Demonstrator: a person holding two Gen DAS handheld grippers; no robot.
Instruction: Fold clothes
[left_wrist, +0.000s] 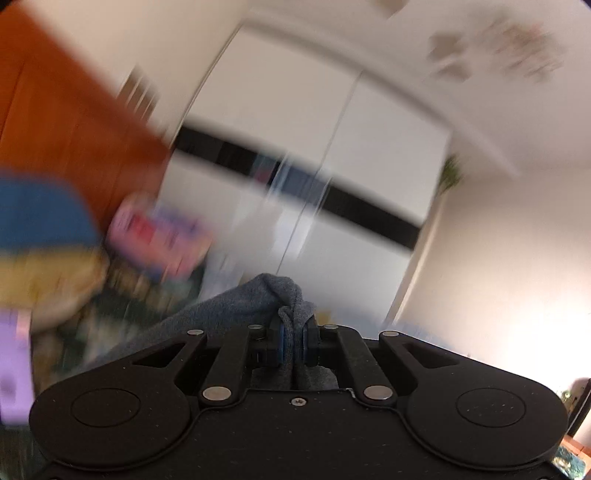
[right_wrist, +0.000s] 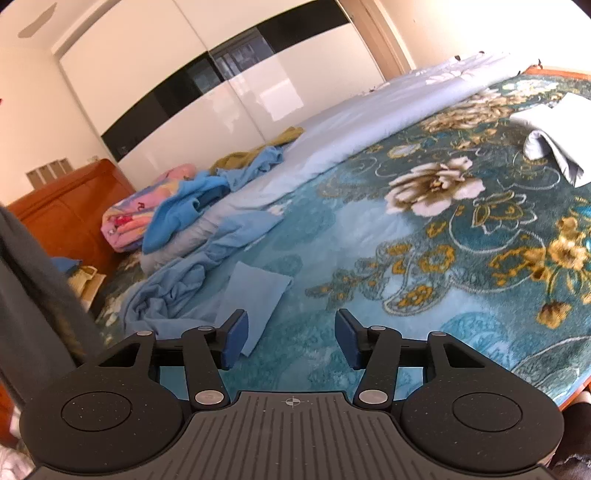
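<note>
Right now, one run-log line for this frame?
left gripper: shut on grey garment, lifted | right gripper: open, empty, over floral bedspread | fold: not started

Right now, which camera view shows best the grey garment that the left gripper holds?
The left wrist view: the grey garment sits sharp between the shut jaws of the left gripper, its knit texture visible. The right wrist view shows it only as a dark grey drape at the left edge, without the grasp.
</note>
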